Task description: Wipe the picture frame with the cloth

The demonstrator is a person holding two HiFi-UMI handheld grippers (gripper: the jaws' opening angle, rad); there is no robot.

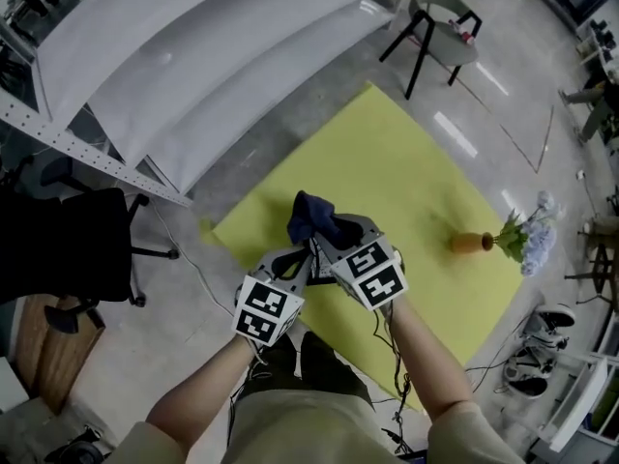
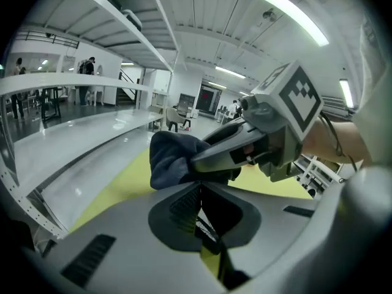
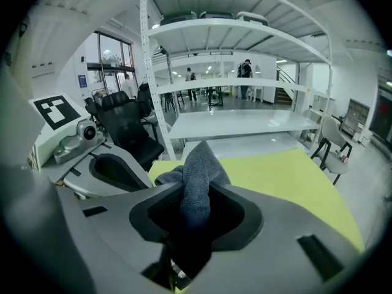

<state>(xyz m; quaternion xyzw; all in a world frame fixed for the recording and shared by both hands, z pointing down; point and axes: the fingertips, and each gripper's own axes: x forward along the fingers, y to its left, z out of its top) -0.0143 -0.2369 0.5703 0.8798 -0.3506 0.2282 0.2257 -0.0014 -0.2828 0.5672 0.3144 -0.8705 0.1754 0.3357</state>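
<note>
Right tool (image 1: 327, 238) pinches the dark cloth (image 3: 197, 179), held over the near edge of the yellow mat (image 1: 387, 153). Left tool (image 1: 302, 257) pressed together, empty, tips just beside the cloth. Picture frame in no view. Judged: cloth in hand, wiping not yet begun

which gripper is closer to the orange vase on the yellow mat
Right. The right gripper, holding the cloth, is left of the vase in the head view; the left gripper sits even farther left.
</note>
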